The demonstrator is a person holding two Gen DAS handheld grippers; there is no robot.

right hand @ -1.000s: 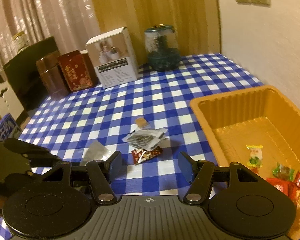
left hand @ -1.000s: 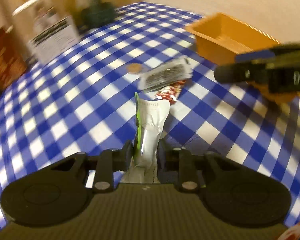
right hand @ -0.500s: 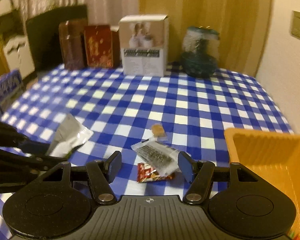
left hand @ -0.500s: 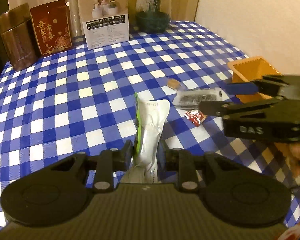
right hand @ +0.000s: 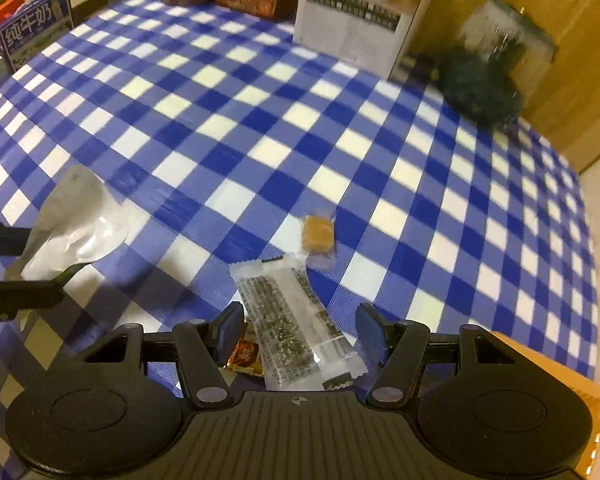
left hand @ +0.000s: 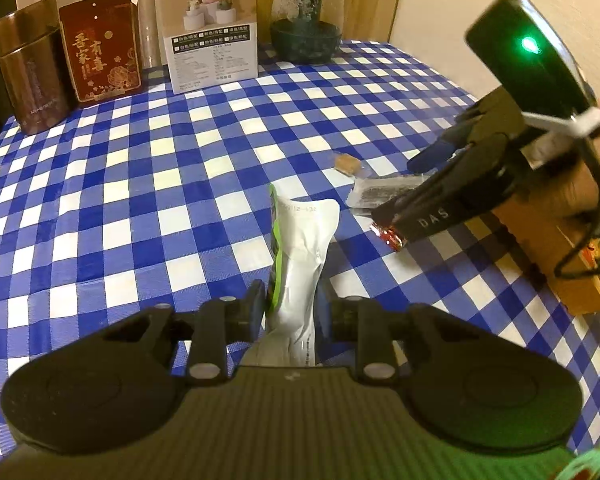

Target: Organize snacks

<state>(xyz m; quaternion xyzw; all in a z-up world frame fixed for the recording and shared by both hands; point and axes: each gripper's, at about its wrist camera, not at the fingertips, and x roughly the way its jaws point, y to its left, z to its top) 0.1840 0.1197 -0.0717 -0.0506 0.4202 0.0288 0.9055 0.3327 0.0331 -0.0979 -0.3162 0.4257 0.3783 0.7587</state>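
My left gripper [left hand: 290, 308] is shut on a silver pouch with a green edge [left hand: 300, 256], held above the checked cloth; the same pouch [right hand: 72, 224] shows at the left of the right wrist view. My right gripper [right hand: 300, 332] stands open just over a clear packet of dark seeded bar [right hand: 292, 316], which lies between its fingers, untouched. A small red wrapped candy [right hand: 246, 354] lies beside the left finger. A tan wrapped candy [right hand: 318, 234] sits further out. In the left wrist view the right gripper [left hand: 396, 216] hovers over the red candy [left hand: 390, 236] and the clear packet [left hand: 380, 194].
An orange tray [left hand: 556, 264] sits at the right table edge, partly behind a hand. At the back stand a brown tin [left hand: 32, 68], a red box [left hand: 100, 48], a white carton [left hand: 208, 24] and a glass jar [left hand: 308, 16]. A blue milk carton [right hand: 32, 28] is at far left.
My right gripper has swung left from over the tray and down to the clear packet and red candy. The left gripper rolled level, still holding the pouch.
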